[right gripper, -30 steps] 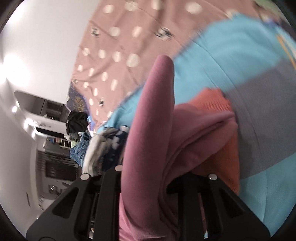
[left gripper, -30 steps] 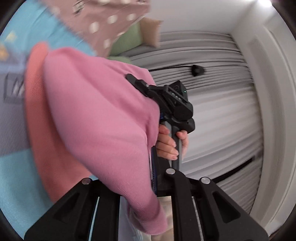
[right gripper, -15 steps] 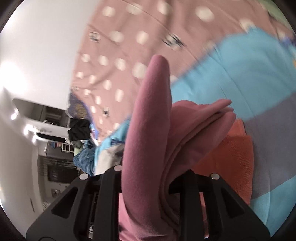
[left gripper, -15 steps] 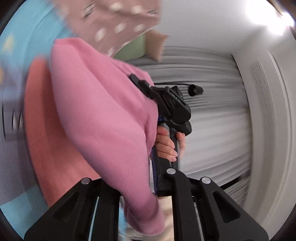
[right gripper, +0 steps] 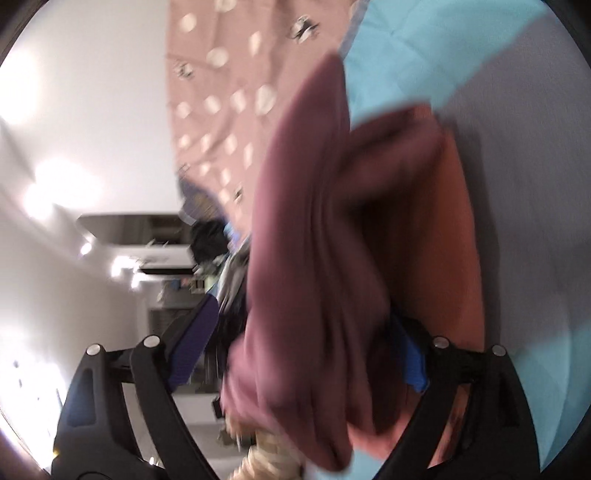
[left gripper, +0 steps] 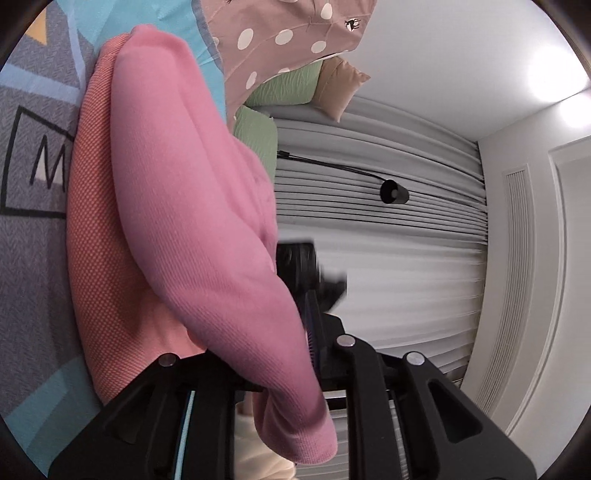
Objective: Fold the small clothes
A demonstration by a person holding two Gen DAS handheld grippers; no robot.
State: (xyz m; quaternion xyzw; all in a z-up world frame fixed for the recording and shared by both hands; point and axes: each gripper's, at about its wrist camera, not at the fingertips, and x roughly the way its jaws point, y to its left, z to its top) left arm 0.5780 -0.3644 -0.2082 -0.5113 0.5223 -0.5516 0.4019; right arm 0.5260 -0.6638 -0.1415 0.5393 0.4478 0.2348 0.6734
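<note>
A pink knit garment (left gripper: 184,184), folded, lies over an orange folded garment (left gripper: 99,240) on the grey and blue mat (left gripper: 29,258). My left gripper (left gripper: 269,350) still pinches the pink garment's near edge, and its jaws are opening. The right gripper (left gripper: 306,273) shows as a dark blur past that edge. In the right wrist view the right gripper (right gripper: 306,332) has its jaws opening wide. The pink garment (right gripper: 314,258) hangs loose between them, over the orange garment (right gripper: 443,240). This view is blurred.
A brown polka-dot cover (left gripper: 288,33) lies beyond the mat, with green cushions (left gripper: 258,133) and a tan cushion (left gripper: 340,88) behind it. Grey curtains (left gripper: 406,258) and a black lamp (left gripper: 393,192) fill the right side. A pile of clothes (right gripper: 221,251) lies farther off.
The right gripper's jaws sprang wide and let go of the pink garment. Both grippers sank, bringing the pink garment down onto the orange one. The left gripper still grips its edge.
</note>
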